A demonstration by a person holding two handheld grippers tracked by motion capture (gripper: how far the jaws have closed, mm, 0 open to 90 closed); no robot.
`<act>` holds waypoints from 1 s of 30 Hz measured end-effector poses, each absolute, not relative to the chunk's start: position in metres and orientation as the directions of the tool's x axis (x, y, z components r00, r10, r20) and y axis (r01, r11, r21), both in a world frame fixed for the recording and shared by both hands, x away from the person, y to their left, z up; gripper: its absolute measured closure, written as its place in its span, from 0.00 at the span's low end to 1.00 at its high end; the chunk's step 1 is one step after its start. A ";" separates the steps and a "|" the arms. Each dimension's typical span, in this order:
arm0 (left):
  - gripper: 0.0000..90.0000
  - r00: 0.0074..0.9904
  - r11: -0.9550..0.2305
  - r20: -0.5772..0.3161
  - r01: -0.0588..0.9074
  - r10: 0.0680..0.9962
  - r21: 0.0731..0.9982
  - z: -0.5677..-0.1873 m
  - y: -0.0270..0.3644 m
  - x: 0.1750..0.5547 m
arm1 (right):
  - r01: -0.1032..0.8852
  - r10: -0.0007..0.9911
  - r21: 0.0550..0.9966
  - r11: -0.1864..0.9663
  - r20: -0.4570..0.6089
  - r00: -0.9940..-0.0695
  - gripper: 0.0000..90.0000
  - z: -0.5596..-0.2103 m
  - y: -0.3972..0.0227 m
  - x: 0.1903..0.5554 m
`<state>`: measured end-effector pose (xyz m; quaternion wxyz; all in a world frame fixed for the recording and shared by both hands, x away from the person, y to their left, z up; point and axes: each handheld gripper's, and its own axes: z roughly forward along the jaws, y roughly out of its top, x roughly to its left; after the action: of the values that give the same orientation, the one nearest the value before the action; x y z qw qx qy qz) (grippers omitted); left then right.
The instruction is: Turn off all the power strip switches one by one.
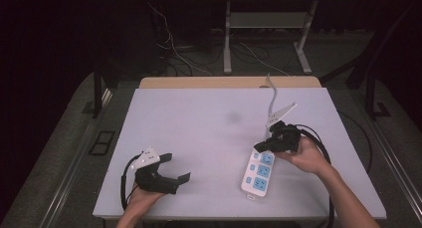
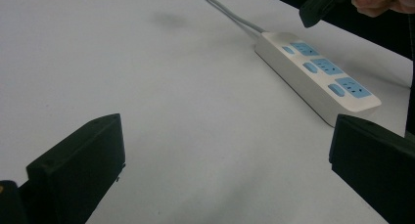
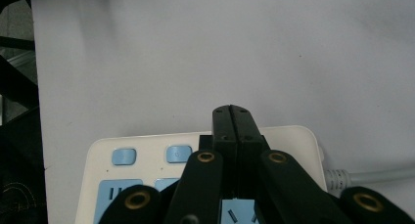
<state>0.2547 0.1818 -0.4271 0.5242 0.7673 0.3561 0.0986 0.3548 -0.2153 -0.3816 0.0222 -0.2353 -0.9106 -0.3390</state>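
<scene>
The white plastic power strip with three blue sockets and blue switches (image 1: 259, 171) lies flat on the pale rectangular desk (image 1: 199, 133), and everything here is placed from it. It sits toward the person's right on the near half of the desktop, its long axis running roughly from the near edge away from the person, tilted slightly.

Nearest the person, well to the left of the strip, the left hand-held gripper (image 1: 177, 168) hovers low over the bare desktop in the person's left hand (image 1: 142, 200). Its two black jaws stand wide apart with nothing between them; in the left gripper view they frame the empty surface, with the strip lying beyond them to the upper right (image 2: 320, 75).

At the strip's far end, the right hand-held gripper (image 1: 260, 147) is held by the person's right hand (image 1: 306, 156) and points down at the strip. Its jaws are pressed together, closed on nothing; in the right gripper view their joined tips (image 3: 232, 117) sit over the strip's white top, just beside the two small blue switches (image 3: 178, 154). Whether the tips touch the plastic cannot be told.

Beyond that end, the strip's grey cable (image 1: 271, 96) runs away across the desk toward its far edge.

Farther still, past the desk, loose wires (image 1: 171, 49) lie on the dark floor among metal legs (image 1: 227, 39).
</scene>
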 end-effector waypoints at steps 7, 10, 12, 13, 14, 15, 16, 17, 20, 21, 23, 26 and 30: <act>0.00 0.726 -0.195 -0.223 0.443 0.650 0.875 -0.427 0.182 0.255 | 0.439 0.403 0.600 0.668 0.204 -0.892 1.00 -0.387 -0.211 0.358; 0.00 0.726 -0.194 -0.223 0.443 0.651 0.875 -0.427 0.182 0.255 | 0.439 0.403 0.594 0.674 0.203 -0.892 1.00 -0.390 -0.209 0.360; 0.00 0.727 -0.195 -0.222 0.442 0.650 0.875 -0.427 0.182 0.254 | 0.447 0.407 0.589 0.674 0.210 -0.889 1.00 -0.391 -0.208 0.360; 0.00 0.727 -0.195 -0.222 0.442 0.650 0.875 -0.427 0.182 0.254 | 0.443 0.403 0.589 0.676 0.208 -0.891 1.00 -0.392 -0.208 0.361; 0.00 0.726 -0.194 -0.223 0.443 0.650 0.875 -0.427 0.182 0.255 | 0.441 0.401 0.588 0.678 0.208 -0.892 1.00 -0.394 -0.208 0.362; 0.00 0.726 -0.193 -0.224 0.443 0.651 0.876 -0.427 0.182 0.255 | 0.446 0.403 0.584 0.678 0.211 -0.890 1.00 -0.394 -0.208 0.362; 0.00 0.726 -0.193 -0.224 0.443 0.651 0.875 -0.427 0.182 0.255 | 0.447 0.404 0.583 0.678 0.212 -0.890 1.00 -0.395 -0.208 0.362; 0.00 0.726 -0.194 -0.223 0.443 0.651 0.875 -0.427 0.182 0.255 | 0.450 0.408 0.582 0.677 0.213 -0.888 1.00 -0.397 -0.208 0.363; 0.00 0.726 -0.194 -0.223 0.443 0.651 0.875 -0.427 0.182 0.255 | 0.457 0.411 0.576 0.678 0.219 -0.885 1.00 -0.400 -0.209 0.364; 0.00 0.726 -0.194 -0.223 0.443 0.651 0.875 -0.427 0.182 0.255 | 0.460 0.413 0.573 0.678 0.222 -0.884 1.00 -0.401 -0.209 0.364; 0.00 0.726 -0.195 -0.222 0.443 0.650 0.875 -0.427 0.182 0.255 | 0.466 0.417 0.570 0.677 0.225 -0.881 1.00 -0.403 -0.210 0.364; 0.00 0.727 -0.199 -0.220 0.443 0.650 0.874 -0.427 0.182 0.255 | 0.471 0.424 0.559 0.682 0.222 -0.878 1.00 -0.407 -0.211 0.365; 0.00 0.726 -0.198 -0.221 0.443 0.651 0.874 -0.427 0.182 0.255 | 0.480 0.438 0.552 0.682 0.218 -0.872 1.00 -0.410 -0.210 0.366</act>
<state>0.2549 0.1824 -0.4272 0.5234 0.7676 0.3565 0.0992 0.3657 -0.2100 -0.4105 0.0341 -0.2504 -0.9165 -0.3102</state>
